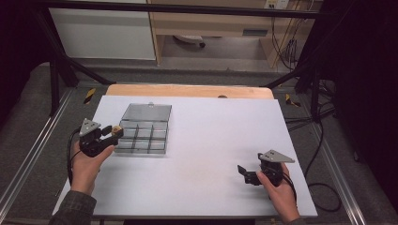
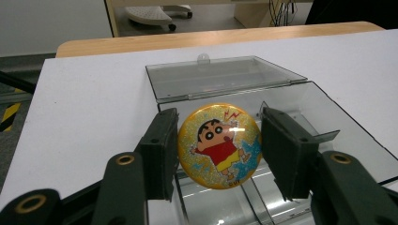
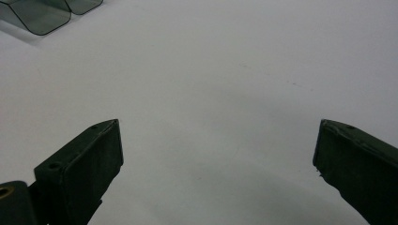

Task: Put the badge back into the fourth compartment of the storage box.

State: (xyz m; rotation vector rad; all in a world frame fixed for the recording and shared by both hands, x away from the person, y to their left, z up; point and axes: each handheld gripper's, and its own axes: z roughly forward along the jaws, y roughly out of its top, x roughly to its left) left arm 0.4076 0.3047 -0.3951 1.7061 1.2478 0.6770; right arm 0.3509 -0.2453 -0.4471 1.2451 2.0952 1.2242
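The left tool pinches a round yellow glittery cartoon badge just above the clear plastic compartment box, its lid open beyond. The right tool (jaws spread, holding nothing) hovers over the white desk, well apart from the box.

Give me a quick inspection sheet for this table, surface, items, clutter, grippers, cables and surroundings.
Surface: white tabletop, bare apart from the box.
Job's things: clear compartment box, lid open; round cartoon badge between the jaws above it.
Clutter: nothing seen.
Grippers: left gripper shut on badge at the box's left edge; right gripper open, over bare table.
Cables: black cable on the floor at right.
Surroundings: wooden furniture, black frame.
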